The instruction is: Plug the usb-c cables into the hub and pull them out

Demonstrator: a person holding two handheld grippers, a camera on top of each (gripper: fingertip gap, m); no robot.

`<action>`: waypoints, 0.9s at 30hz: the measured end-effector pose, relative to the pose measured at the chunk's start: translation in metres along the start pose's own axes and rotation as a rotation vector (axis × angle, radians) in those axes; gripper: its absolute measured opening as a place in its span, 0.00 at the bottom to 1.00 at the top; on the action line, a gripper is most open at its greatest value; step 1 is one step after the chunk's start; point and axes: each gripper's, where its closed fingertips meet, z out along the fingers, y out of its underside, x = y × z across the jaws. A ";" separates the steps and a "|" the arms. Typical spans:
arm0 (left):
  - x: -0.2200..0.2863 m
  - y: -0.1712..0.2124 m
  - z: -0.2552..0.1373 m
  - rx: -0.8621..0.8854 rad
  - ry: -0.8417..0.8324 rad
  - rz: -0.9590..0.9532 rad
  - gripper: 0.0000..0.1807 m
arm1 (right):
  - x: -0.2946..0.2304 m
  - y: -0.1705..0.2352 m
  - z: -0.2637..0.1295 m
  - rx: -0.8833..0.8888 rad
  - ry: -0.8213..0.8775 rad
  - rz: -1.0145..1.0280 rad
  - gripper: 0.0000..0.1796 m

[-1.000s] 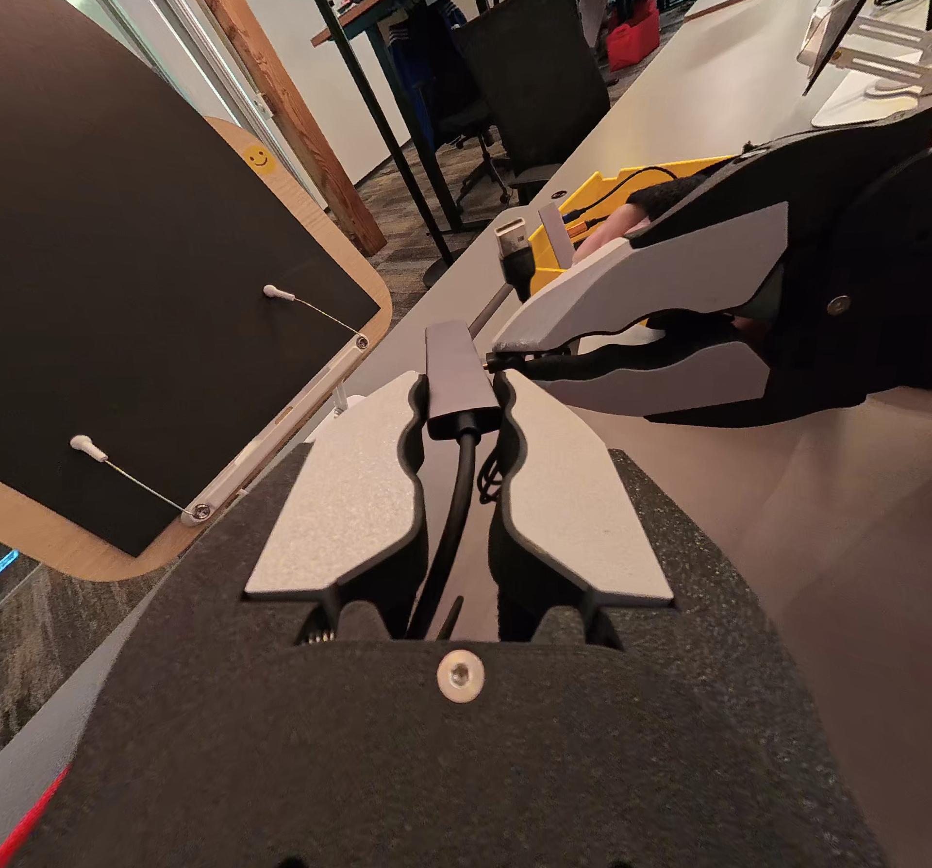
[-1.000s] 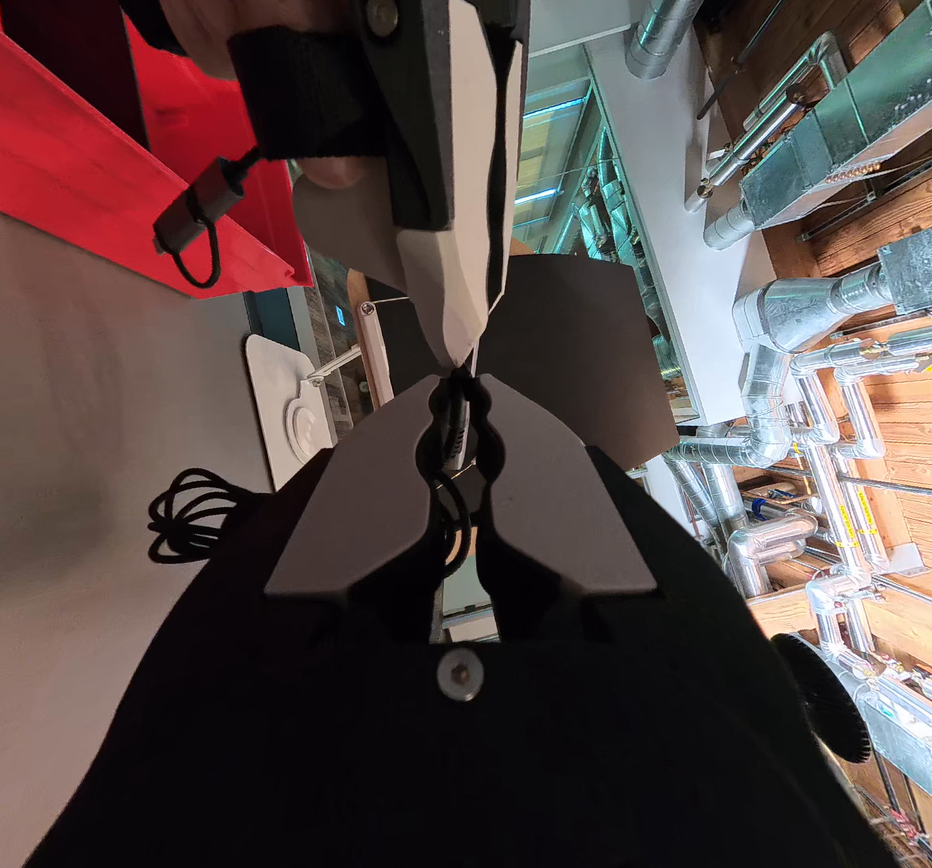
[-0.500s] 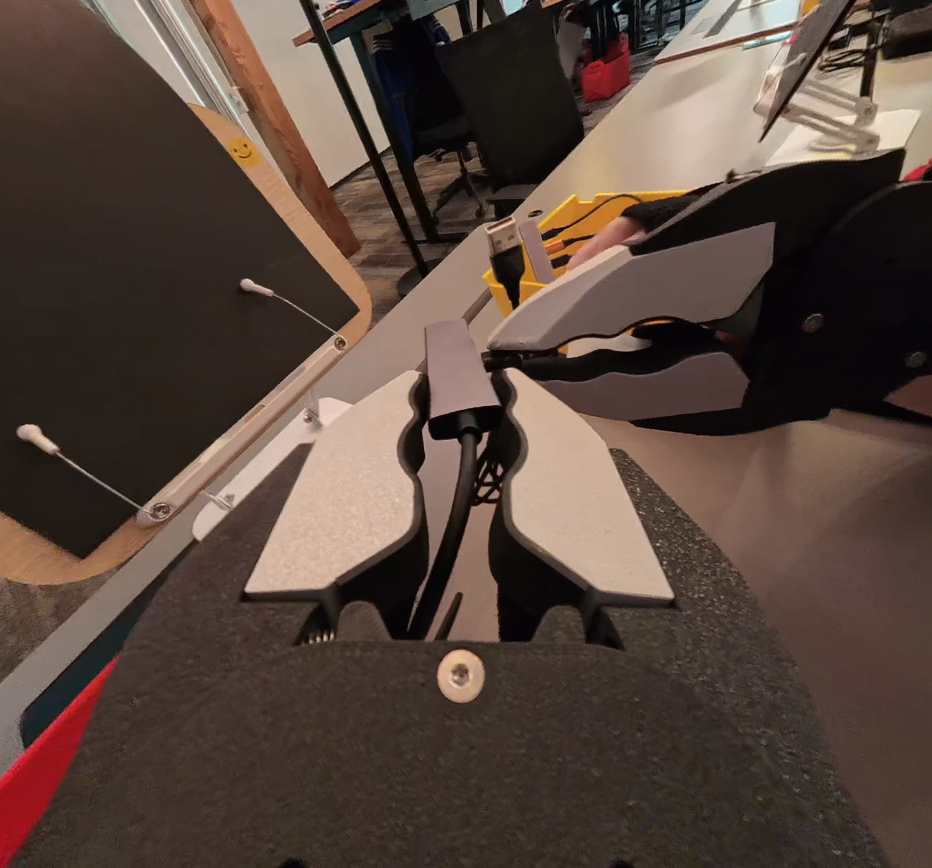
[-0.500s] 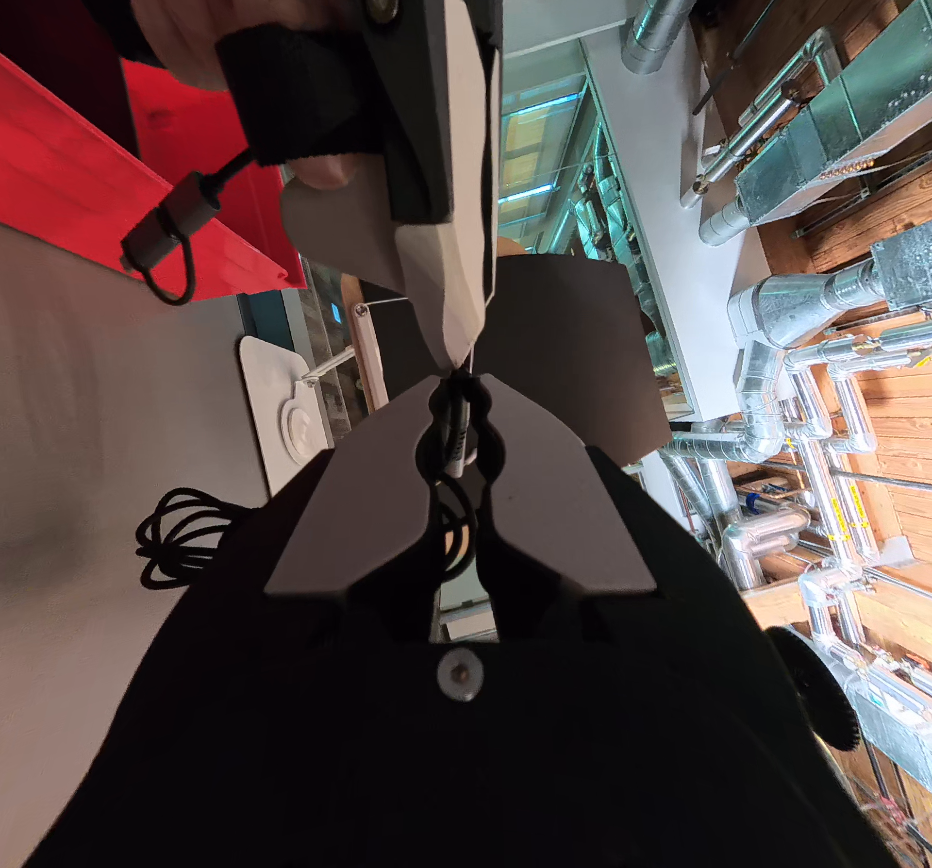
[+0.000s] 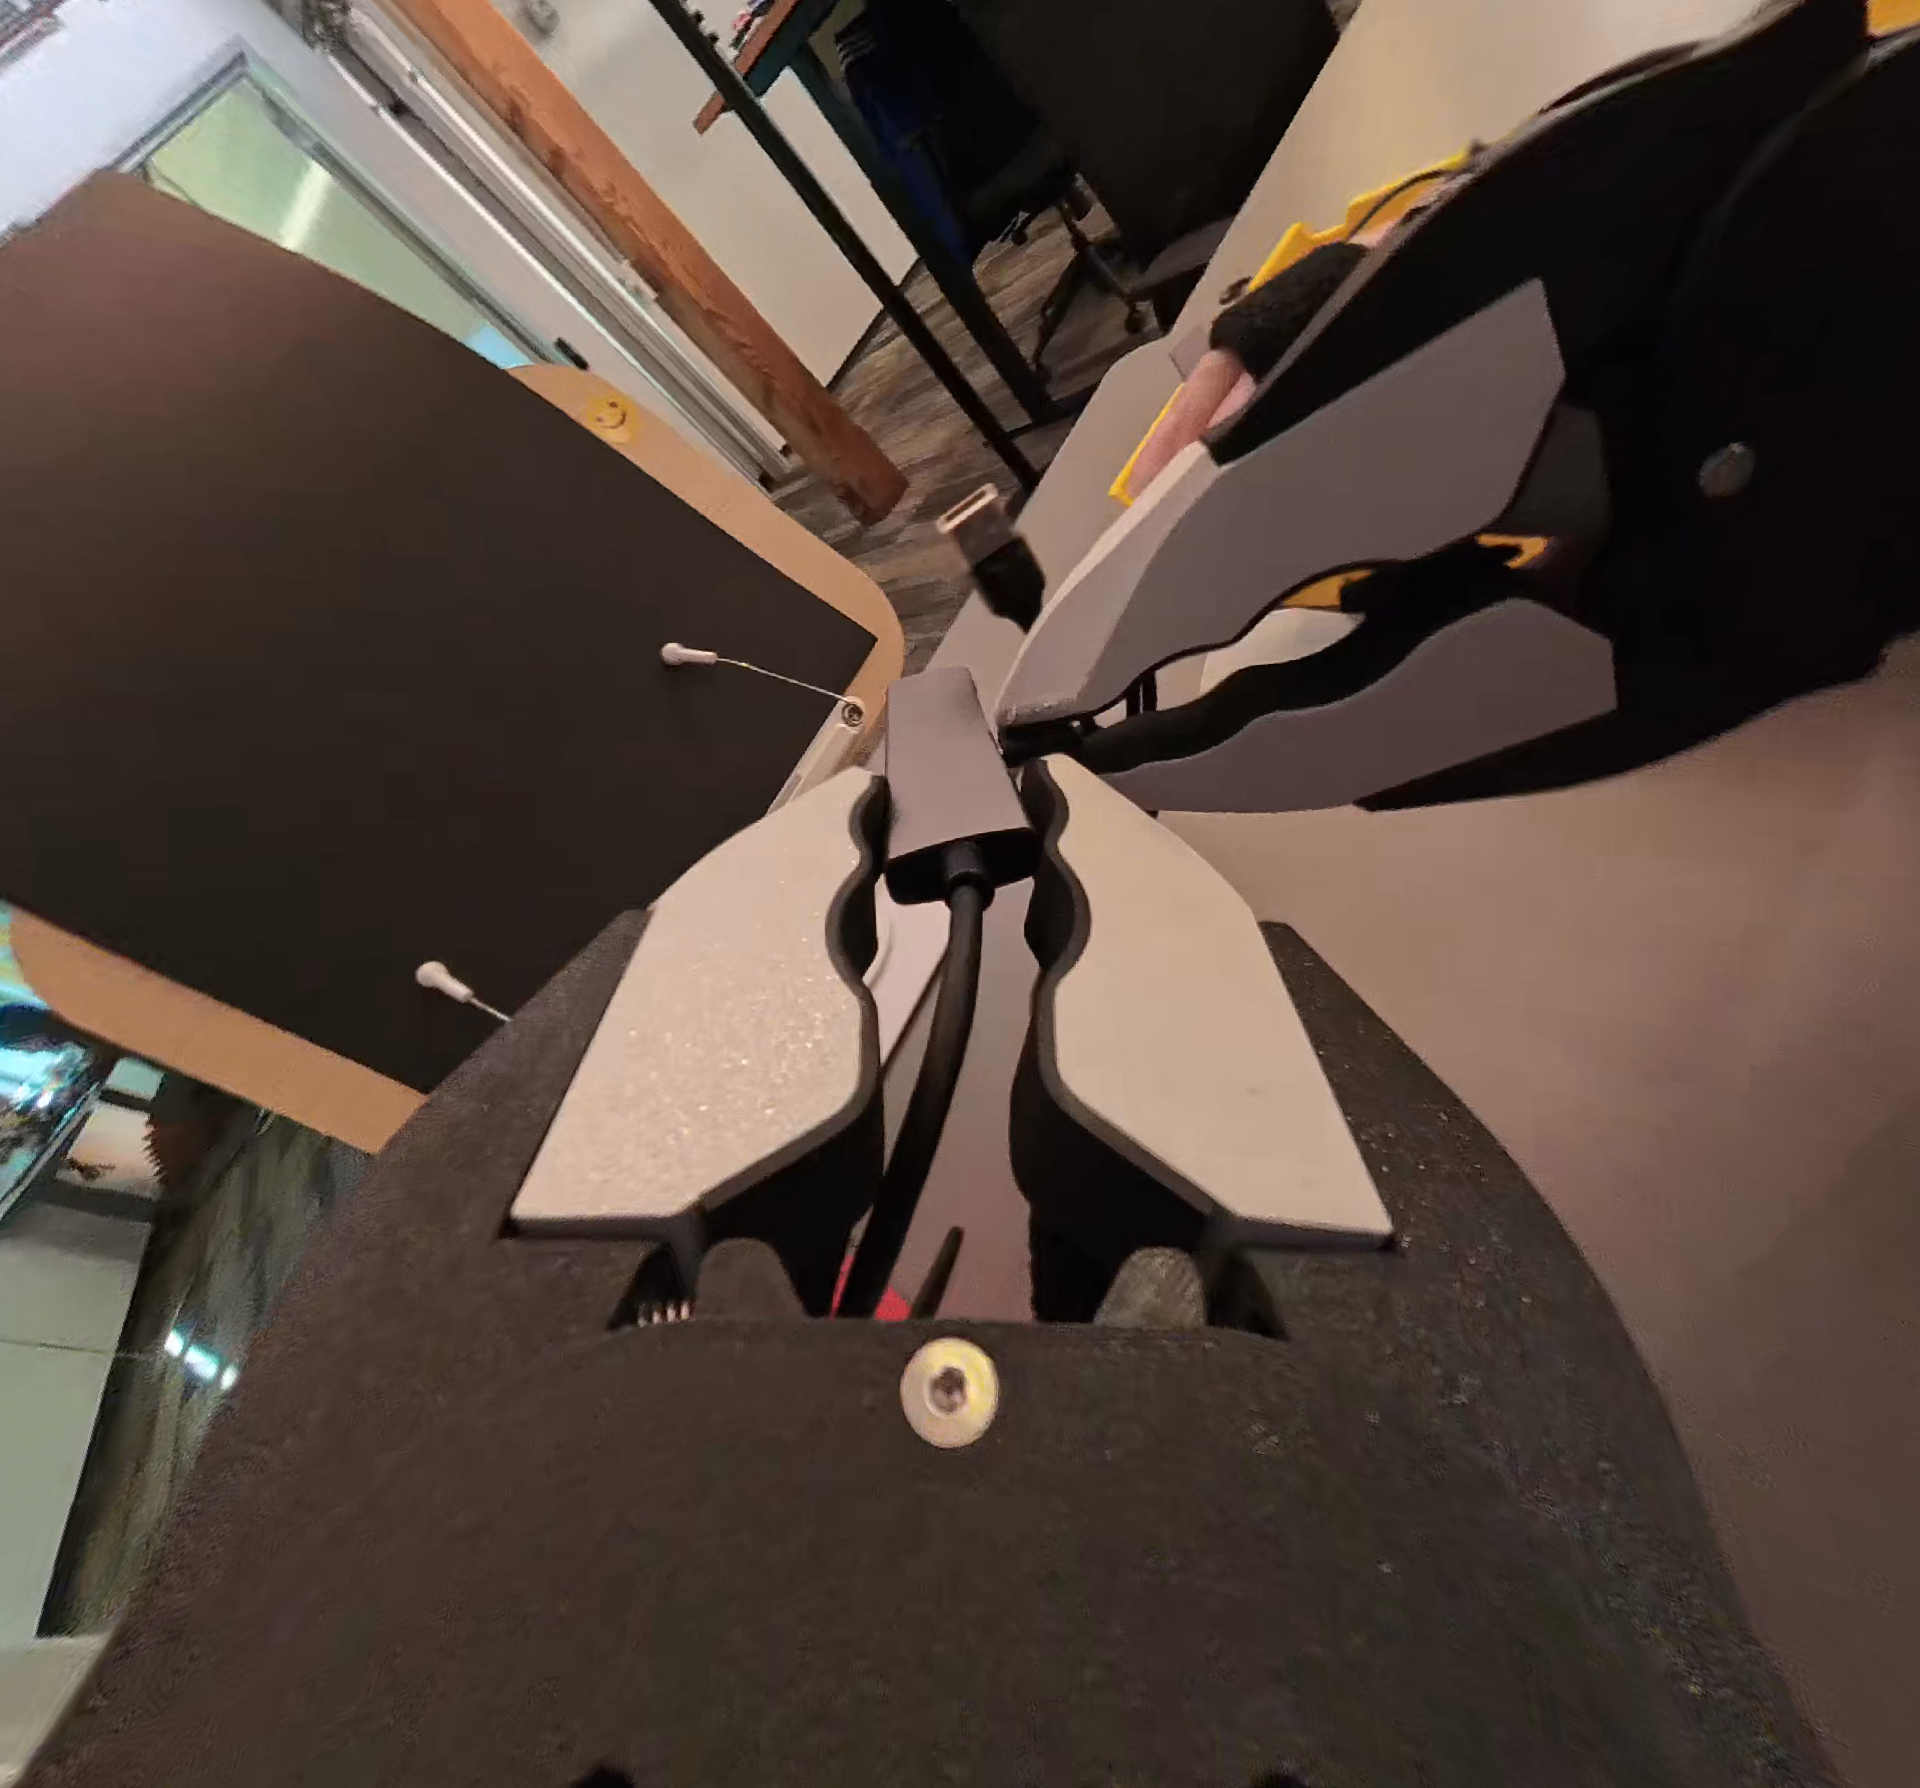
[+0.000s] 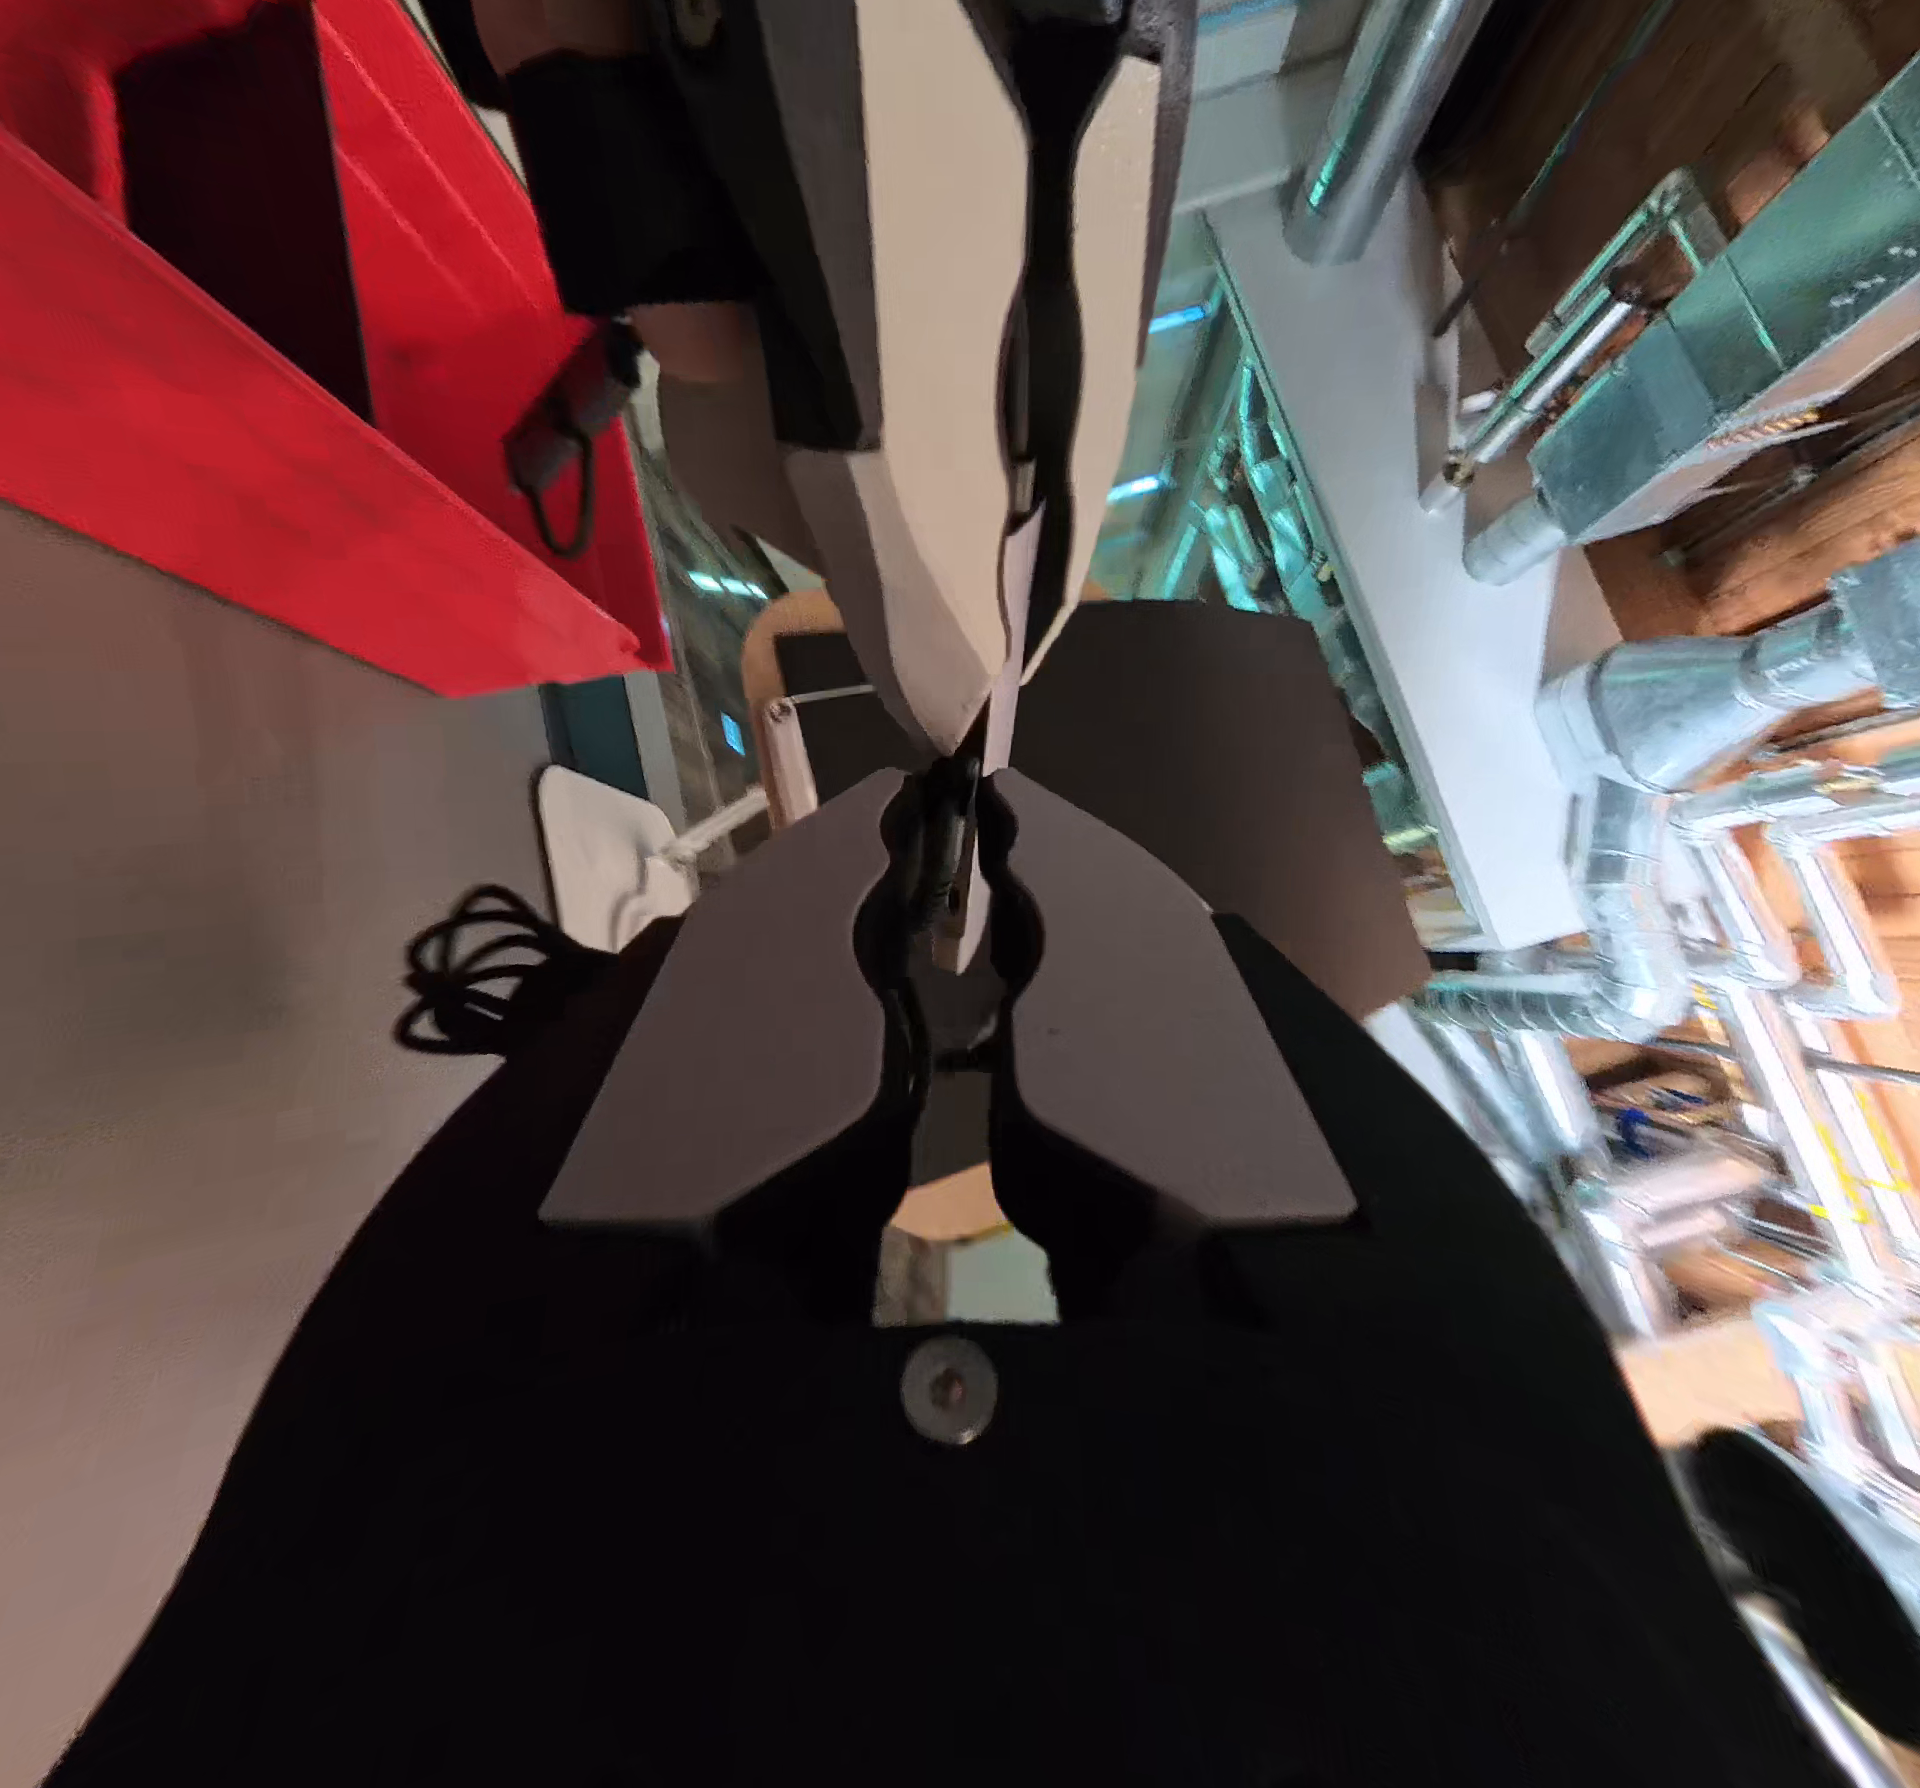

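My left gripper (image 5: 956, 782) is shut on a dark grey hub (image 5: 940, 751), whose own black cable (image 5: 935, 1063) runs back between the fingers. My right gripper (image 5: 1023, 722) comes in from the right, shut on a black usb-c cable plug (image 5: 1049, 736) that touches the hub's right side. I cannot tell whether the plug is seated. A silver USB-A plug (image 5: 982, 543) sticks up behind the hub. In the right wrist view my right gripper (image 6: 951, 788) pinches the black plug (image 6: 935, 865) tip to tip with the left gripper (image 6: 982, 699) above.
A black board with a wooden rim (image 5: 364, 595) stands close on the left. A yellow bin (image 5: 1340, 232) lies behind the right gripper. A red bin (image 6: 260, 336), a coiled black cable (image 6: 468, 969) and a white pad (image 6: 592, 855) sit on the grey table (image 5: 1558, 1011). My left and right fingertips are right by each other.
Both grippers have tilted and swung together, still tip to tip, and the right wrist view now sits closer to the left gripper. Both grips are unchanged.
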 end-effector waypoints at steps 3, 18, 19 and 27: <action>0.004 -0.002 -0.011 0.053 0.075 -0.009 0.13 | -0.003 -0.013 -0.009 0.094 -0.131 0.077 0.07; 0.062 -0.045 -0.071 0.494 0.475 0.143 0.13 | 0.061 -0.032 -0.084 0.474 -0.633 0.886 0.16; 0.064 -0.046 -0.071 0.493 0.482 0.151 0.13 | 0.053 -0.034 -0.083 0.467 -0.656 0.855 0.17; 0.071 -0.047 -0.080 0.536 0.499 0.231 0.13 | 0.011 -0.051 -0.087 0.376 -0.716 0.524 0.20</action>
